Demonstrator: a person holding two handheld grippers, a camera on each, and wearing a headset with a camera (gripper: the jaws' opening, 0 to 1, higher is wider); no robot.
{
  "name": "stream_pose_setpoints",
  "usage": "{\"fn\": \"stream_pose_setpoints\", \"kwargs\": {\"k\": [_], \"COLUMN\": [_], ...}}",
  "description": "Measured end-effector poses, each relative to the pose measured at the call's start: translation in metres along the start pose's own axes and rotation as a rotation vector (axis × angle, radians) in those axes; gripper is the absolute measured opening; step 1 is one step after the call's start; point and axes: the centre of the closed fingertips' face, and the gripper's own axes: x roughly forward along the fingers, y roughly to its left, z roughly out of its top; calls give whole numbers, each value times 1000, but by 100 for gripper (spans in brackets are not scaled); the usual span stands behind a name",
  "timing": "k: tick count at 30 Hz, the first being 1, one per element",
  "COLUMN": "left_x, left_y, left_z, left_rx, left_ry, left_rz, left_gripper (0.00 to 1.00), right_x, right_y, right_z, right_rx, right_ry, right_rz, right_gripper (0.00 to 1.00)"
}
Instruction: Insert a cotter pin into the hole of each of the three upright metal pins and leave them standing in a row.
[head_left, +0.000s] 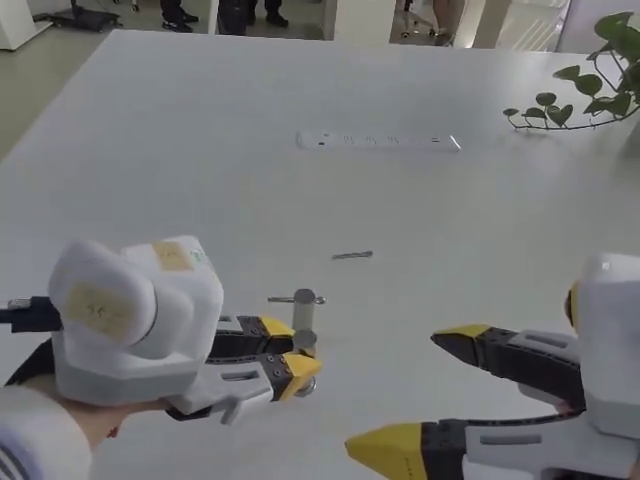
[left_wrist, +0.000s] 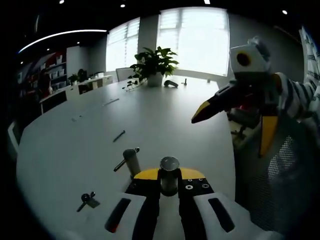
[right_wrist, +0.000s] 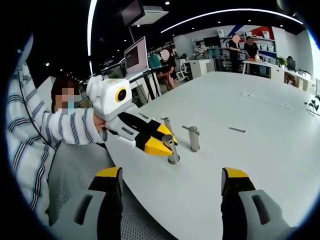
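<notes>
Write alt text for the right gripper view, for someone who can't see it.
A left claw, held by a person in a striped sleeve, grips an upright metal pin near the table edge. Beside it stands a second pin with a cotter pin through it; the right claw is open.

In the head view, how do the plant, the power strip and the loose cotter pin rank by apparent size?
1. Plant, though cut off by the frame edge.
2. Power strip, long but thin.
3. Loose cotter pin, nearer yet clearly smallest.
</notes>
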Motion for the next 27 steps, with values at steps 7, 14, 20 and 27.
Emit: {"fn": "stream_pose_setpoints", "kwargs": {"k": [7, 14, 20, 27], "left_x": [2, 3, 4, 4], "left_y": [0, -1, -2, -1], "left_z": [-5, -9, -14, -22], "left_rx": [-1, -3, 5, -2], "left_ry": [11, 18, 25, 35], "left_rz": [0, -7, -8, -7], "left_gripper": [9, 9, 9, 9], "right_x": [0, -1, -1, -2], "right_y": [1, -2, -3, -4], "right_z": [-1, -1, -1, 0], "right_rx": [4, 9, 11, 25], "right_ry": [-3, -5, -5, -14], "right_rz": [6, -5, -7, -8], "right_gripper": [76, 77, 77, 76]}}
